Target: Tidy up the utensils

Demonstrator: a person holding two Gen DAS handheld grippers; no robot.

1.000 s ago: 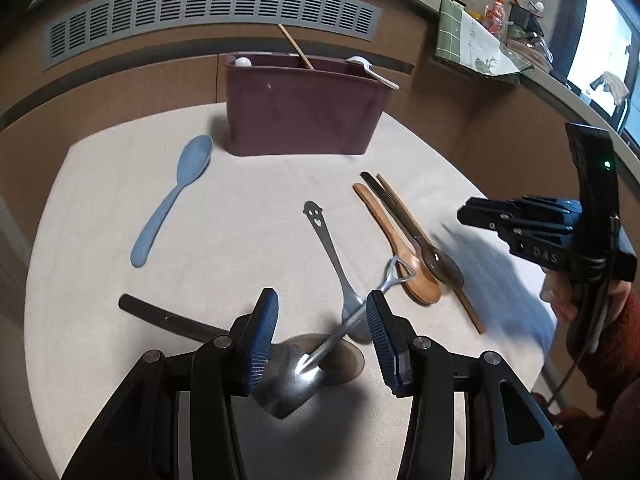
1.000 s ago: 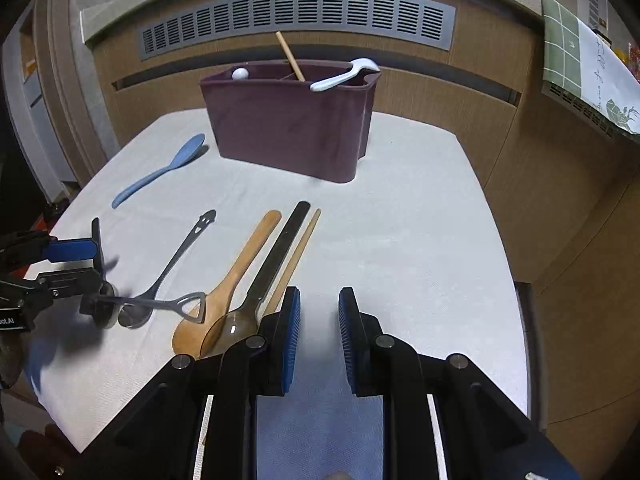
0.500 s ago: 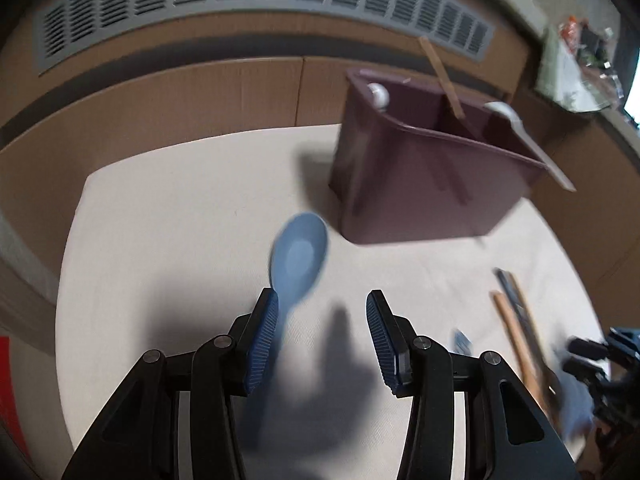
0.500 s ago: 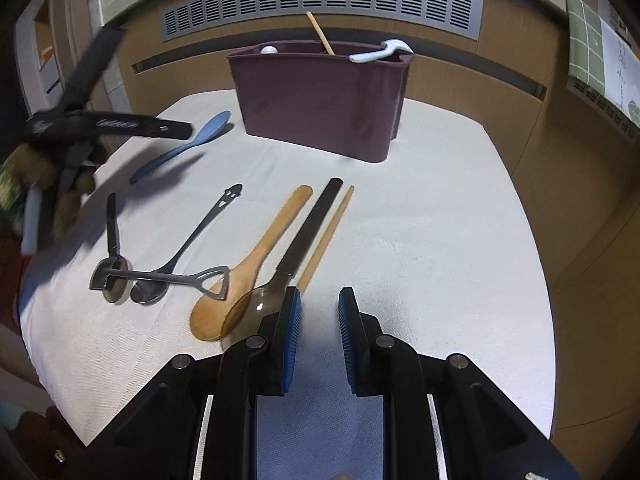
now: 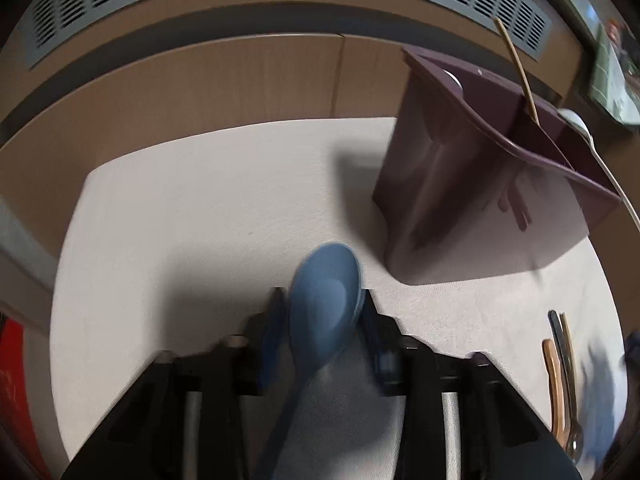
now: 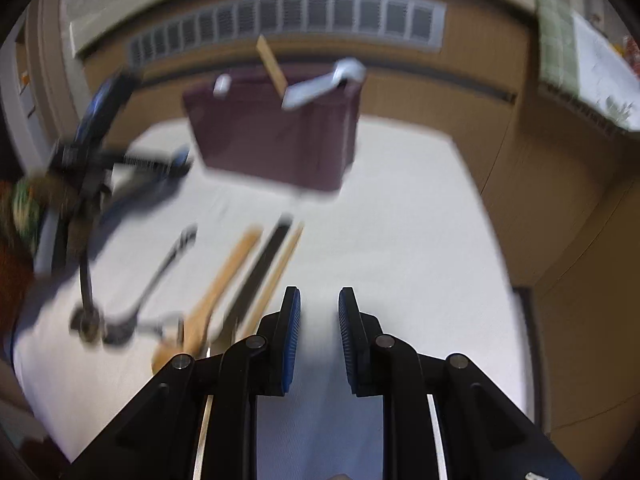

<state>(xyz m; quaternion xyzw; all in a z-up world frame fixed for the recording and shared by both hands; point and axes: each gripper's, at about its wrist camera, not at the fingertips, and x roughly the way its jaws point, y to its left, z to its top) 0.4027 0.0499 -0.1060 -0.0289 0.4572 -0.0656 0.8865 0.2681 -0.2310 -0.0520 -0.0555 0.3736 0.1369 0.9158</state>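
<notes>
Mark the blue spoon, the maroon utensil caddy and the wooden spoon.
blue spoon [image 5: 326, 300]: left wrist view, on its bowl.
maroon utensil caddy [image 6: 276, 144]: right wrist view, front wall.
wooden spoon [image 6: 224, 280]: right wrist view, mid-handle.

The left wrist view looks down close over the table's [image 5: 200, 184] left part toward the maroon bin [image 5: 448, 184]; the right wrist view faces the bin [image 6: 280, 144] from the near edge, farther back; both share bin and tabletop
</notes>
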